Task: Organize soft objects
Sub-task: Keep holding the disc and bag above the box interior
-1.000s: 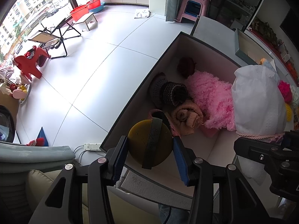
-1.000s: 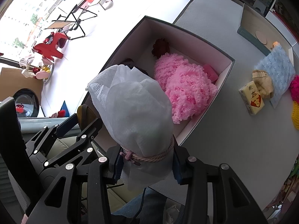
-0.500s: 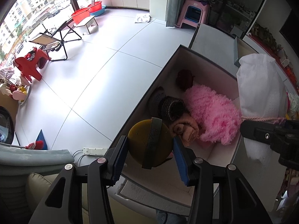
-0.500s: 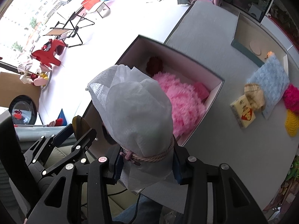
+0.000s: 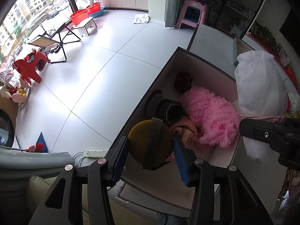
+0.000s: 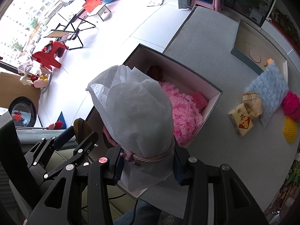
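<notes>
Left gripper [image 5: 151, 147] clamping olive pad [image 5: 150, 142] above box [image 5: 204, 61], right gripper [image 6: 147, 166] clamping white bag [image 6: 136, 116] above box

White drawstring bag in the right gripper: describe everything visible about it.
The white drawstring bag looks like thin, non-woven fabric, stuffed full and rounded, its contents hidden. A pink twisted cord cinches its neck, with a loose skirt of fabric flaring beyond. The right gripper has its jaws closed on the neck, holding the bag above the near end of the open box, clear of the table.
</notes>
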A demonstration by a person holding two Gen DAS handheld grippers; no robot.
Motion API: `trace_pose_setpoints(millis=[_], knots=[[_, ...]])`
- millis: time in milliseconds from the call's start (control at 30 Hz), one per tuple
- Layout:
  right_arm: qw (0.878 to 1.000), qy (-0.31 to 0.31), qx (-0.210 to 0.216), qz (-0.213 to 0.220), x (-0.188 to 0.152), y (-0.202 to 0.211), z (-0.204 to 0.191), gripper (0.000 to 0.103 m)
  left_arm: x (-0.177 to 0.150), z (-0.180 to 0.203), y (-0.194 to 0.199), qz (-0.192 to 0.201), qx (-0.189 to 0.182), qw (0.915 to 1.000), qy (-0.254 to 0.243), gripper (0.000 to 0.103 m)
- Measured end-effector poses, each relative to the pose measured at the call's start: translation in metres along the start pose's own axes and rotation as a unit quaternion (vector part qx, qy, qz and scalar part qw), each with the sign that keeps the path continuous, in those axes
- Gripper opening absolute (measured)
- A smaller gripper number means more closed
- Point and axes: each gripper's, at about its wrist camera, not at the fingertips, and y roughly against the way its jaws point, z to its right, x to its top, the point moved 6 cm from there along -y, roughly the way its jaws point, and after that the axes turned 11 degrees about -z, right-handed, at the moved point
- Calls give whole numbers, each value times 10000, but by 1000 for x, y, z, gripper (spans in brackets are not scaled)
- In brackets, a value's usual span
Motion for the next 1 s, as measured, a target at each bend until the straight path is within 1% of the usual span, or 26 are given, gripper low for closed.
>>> trace_pose_setpoints(millis=[100, 233, 500, 1000], knots=[[10000, 26, -32, -1, 0, 0, 0, 47, -1, 0, 0, -10, 5, 10000, -13, 50], [9995, 195, -232, 50, -2, 0, -2, 47, -6, 1, -3, -53, 21, 10000, -37, 50], [9996, 173, -197, -59, -9, -7, -1, 47, -16, -1, -9, -174, 26, 9998, -42, 50], [9997, 184, -122, -143, -16, -15, -6, 47, -22, -2, -13, -225, 62, 9997, -71, 50]])
